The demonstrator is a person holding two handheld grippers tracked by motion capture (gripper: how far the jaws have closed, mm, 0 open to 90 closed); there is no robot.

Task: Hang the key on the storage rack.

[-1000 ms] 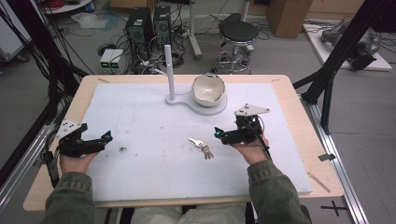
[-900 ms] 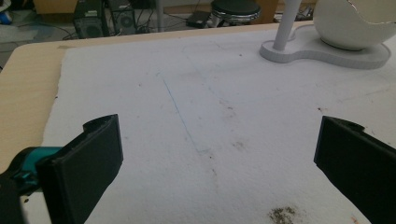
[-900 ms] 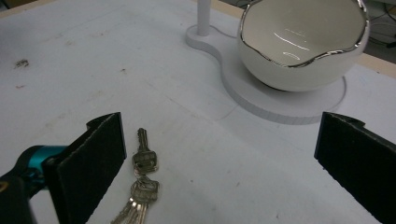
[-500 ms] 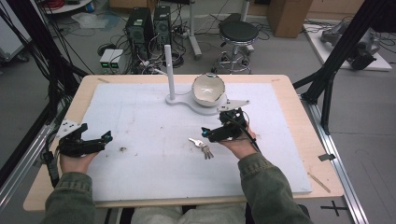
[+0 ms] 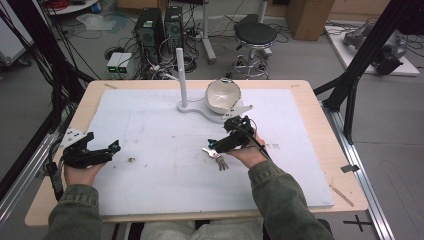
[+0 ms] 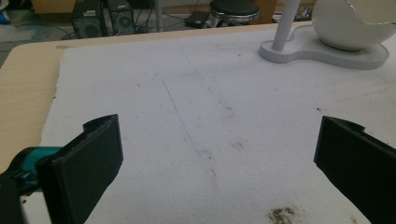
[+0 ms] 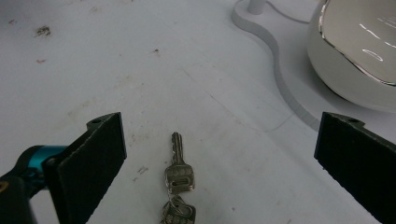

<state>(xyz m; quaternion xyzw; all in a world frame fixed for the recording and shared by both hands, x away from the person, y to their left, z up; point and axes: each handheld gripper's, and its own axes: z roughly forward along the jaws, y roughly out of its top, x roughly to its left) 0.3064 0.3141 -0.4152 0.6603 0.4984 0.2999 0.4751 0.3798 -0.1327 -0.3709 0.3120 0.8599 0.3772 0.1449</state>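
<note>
Right hand-held gripper (image 5: 214,145) poised wide over the small bunch of silver metal keys (image 7: 177,186)

Its own view shows the keys lying between the jaws untouched; left hand-held gripper (image 5: 114,147) rests wide open, far left.

The person's right hand (image 5: 247,150) holds the right gripper (image 5: 214,145) low over the middle of the table, pointing left, its jaws spread wide apart. The left hand (image 5: 80,172) rests near the table's left edge and holds the left gripper (image 5: 114,147) level, pointing right, jaws equally wide.

The keys (image 7: 178,189) run off the right gripper view's bottom edge
</note>
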